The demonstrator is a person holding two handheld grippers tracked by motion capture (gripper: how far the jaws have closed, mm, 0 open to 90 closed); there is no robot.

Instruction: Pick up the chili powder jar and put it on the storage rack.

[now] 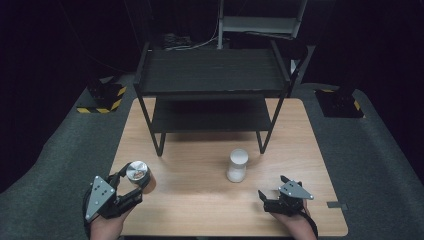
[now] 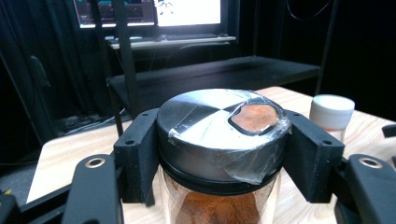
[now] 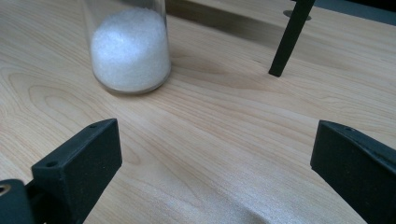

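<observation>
My left gripper (image 1: 131, 181) clamped on spice jar (image 1: 137, 173), jaws pressing sides just under metal lid (image 2: 219, 128), at front-left of table (image 1: 200, 200). Jar is glass, round, brown powder inside; I think smooth and breakable, so grip firm. Tape over lid hole. Middle: white-cap jar (image 1: 237, 165), white grains. My right gripper (image 1: 276, 192) spread apart, holding nothing.

A lab-like recording room is shown. A wooden table (image 1: 210, 200) is surrounded by black curtains, and lit monitors (image 2: 149, 11) are seen at the upper left. Hazard-striped stand bases (image 1: 102, 97) are placed on grey carpet.
</observation>
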